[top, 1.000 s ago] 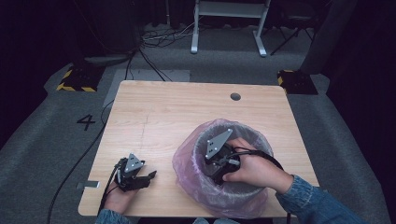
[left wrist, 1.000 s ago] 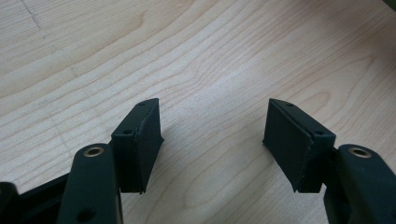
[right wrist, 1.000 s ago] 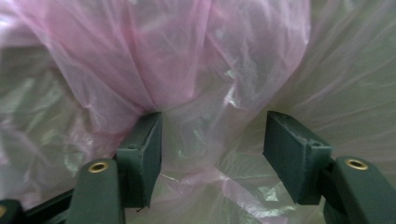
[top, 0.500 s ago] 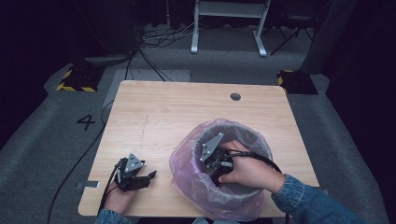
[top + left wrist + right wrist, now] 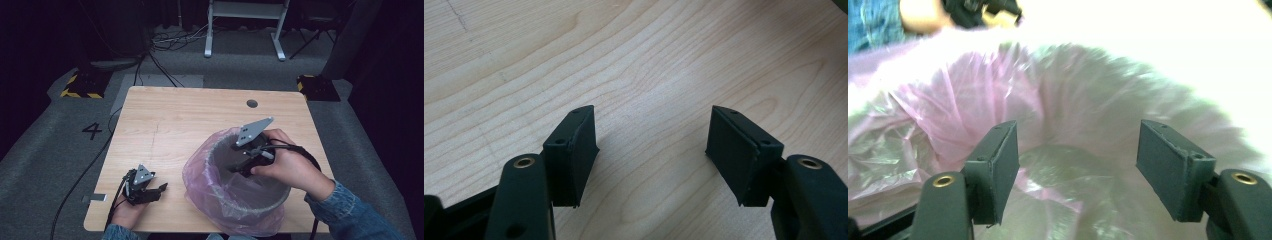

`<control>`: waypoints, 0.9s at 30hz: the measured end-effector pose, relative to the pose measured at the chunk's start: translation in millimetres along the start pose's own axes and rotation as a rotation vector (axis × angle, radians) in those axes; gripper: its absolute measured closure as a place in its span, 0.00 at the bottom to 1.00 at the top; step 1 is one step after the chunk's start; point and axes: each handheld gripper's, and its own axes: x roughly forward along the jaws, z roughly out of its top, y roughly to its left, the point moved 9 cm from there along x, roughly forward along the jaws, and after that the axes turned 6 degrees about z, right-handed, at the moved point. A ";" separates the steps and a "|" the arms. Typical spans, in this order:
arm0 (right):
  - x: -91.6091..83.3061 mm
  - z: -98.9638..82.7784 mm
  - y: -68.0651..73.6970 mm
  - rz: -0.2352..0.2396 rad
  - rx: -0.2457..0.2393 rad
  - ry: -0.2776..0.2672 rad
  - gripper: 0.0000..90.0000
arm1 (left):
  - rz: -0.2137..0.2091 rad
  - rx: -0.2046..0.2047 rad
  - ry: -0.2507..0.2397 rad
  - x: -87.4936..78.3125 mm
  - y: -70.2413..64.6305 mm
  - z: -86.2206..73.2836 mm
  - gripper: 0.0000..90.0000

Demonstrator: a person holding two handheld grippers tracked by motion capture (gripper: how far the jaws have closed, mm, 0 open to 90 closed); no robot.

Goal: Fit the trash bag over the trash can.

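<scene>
Pink crinkled plastic liner drapes over the grey bin's rim.

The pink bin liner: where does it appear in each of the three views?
High view: the pink bin liner drapes the bin at lower right, around the right gripper.
Left gripper view: bare wooden table, no liner.
Right gripper view: the liner spreads behind the open jaws.
Shared landmark: the table.
</scene>
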 end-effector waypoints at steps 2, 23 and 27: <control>-12.2 0.6 -5.2 -0.028 0.015 -0.039 0.37 | 0.000 0.000 0.000 0.0 0.0 0.0 0.40; -102.7 -53.6 -54.0 -0.294 0.228 -0.189 0.34 | 0.009 -0.005 0.002 0.3 2.7 0.0 0.39; -118.4 -73.9 -61.0 -0.320 0.273 -0.218 0.32 | 0.004 -0.003 0.003 1.3 3.7 0.5 0.37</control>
